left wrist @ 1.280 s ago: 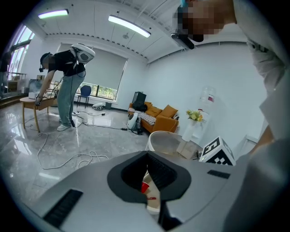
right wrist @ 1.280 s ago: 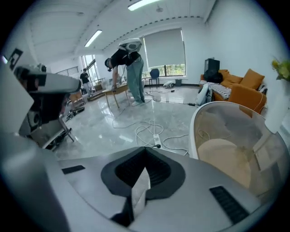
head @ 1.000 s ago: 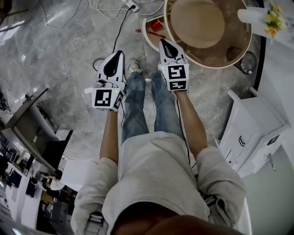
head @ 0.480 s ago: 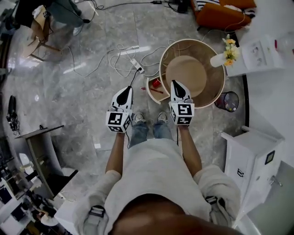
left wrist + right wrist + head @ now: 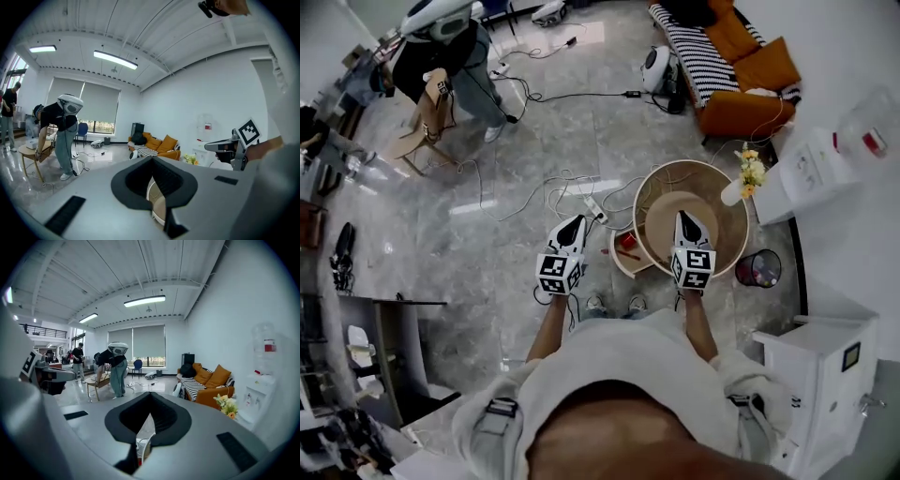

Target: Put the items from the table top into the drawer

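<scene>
Holding both grippers out in front of you at about the same height, you have the right gripper (image 5: 685,217) above the round counter (image 5: 689,165), its tip over the tan middle of the top. Its jaws are together with nothing between them. Your left gripper (image 5: 573,223) is off the counter's left side, above the marble floor (image 5: 487,253) near a white power strip (image 5: 592,208). Its jaws also look closed and empty.

The drawer (image 5: 623,262) stands pulled out from the counter's left side, between your two grippers, with something red (image 5: 625,242) lying inside; what it is cannot be made out. A vase of yellow flowers (image 5: 748,173) sits at the counter's far right edge, and a small bin (image 5: 757,269) stands on the floor just right of the counter. An orange sofa (image 5: 736,75) is well beyond the counter. Another person (image 5: 455,47) bends over a wooden table far off to the counter's left.
</scene>
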The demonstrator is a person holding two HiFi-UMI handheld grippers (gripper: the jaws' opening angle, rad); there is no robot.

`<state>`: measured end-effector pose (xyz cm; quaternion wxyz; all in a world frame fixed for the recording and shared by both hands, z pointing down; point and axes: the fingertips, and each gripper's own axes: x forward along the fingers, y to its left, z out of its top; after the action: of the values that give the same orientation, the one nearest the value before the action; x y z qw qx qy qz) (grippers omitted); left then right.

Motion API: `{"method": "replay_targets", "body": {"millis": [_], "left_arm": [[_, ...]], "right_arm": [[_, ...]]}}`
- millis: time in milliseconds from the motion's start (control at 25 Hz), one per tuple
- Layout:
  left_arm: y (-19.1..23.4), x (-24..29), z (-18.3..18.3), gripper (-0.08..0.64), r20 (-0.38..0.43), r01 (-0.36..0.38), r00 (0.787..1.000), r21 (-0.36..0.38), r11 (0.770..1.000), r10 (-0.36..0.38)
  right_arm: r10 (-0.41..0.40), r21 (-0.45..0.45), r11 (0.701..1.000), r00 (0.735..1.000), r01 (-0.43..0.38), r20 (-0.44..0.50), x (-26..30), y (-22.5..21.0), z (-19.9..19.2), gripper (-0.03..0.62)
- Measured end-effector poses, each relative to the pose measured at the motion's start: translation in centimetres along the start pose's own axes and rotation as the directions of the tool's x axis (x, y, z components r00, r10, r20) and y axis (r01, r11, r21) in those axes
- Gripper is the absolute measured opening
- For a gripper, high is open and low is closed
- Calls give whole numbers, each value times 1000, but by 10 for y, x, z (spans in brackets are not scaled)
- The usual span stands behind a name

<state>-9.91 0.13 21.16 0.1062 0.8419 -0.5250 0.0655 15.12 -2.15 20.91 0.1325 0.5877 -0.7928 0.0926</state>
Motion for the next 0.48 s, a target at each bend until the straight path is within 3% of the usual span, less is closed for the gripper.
{"method": "replay_targets", "body": {"millis": [480], "left_arm": [[39,1,74,15,116,-60,992,30,998,56]], "right_arm": [[-49,23,999,995,47,88,5,-22,52,23]]}}
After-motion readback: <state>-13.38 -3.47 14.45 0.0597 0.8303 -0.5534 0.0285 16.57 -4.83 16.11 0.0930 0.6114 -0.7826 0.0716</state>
